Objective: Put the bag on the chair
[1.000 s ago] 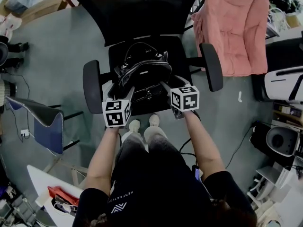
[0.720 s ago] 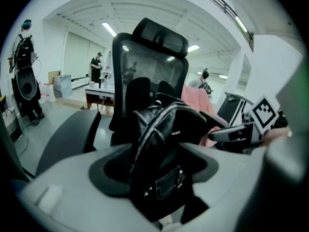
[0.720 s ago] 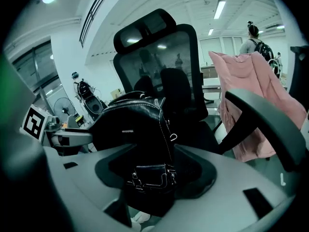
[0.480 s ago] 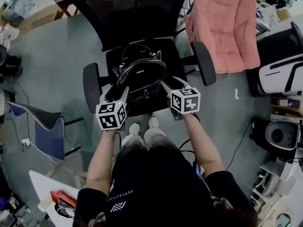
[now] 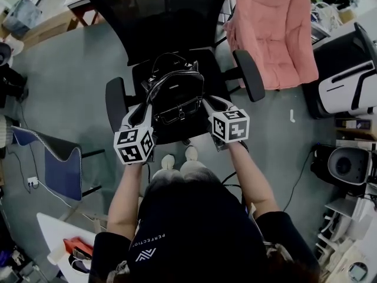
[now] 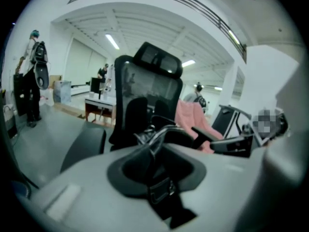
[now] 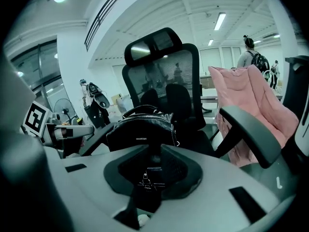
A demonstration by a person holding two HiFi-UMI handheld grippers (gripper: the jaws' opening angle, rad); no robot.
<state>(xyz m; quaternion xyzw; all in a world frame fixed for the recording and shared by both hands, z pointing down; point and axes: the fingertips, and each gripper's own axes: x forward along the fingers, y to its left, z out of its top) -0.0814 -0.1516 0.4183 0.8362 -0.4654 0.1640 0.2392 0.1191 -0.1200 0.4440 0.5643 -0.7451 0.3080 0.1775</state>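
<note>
A black leather bag (image 5: 175, 93) stands upright on the seat of a black office chair (image 5: 215, 69), handles up. My left gripper (image 5: 143, 109) hovers at the bag's front left corner. My right gripper (image 5: 210, 103) is at its front right corner. Both sets of jaws have just been closing and now stand together with nothing between them. In the left gripper view the left gripper (image 6: 155, 151) points at the bag's handles (image 6: 154, 133) and the chair back (image 6: 149, 91). In the right gripper view the right gripper (image 7: 153, 158) faces the bag (image 7: 140, 132).
The chair's armrests (image 5: 250, 75) (image 5: 116, 102) flank the bag. A pink jacket (image 5: 271, 34) hangs over a seat at the right. A blue chair (image 5: 59, 158) stands at the left, a white machine (image 5: 347, 87) at the far right. The person's shoes (image 5: 177, 156) are just before the seat.
Both grippers have drawn back from the bag's sides and risen, and their jaws have closed from wide open. The bag stays on the seat.
</note>
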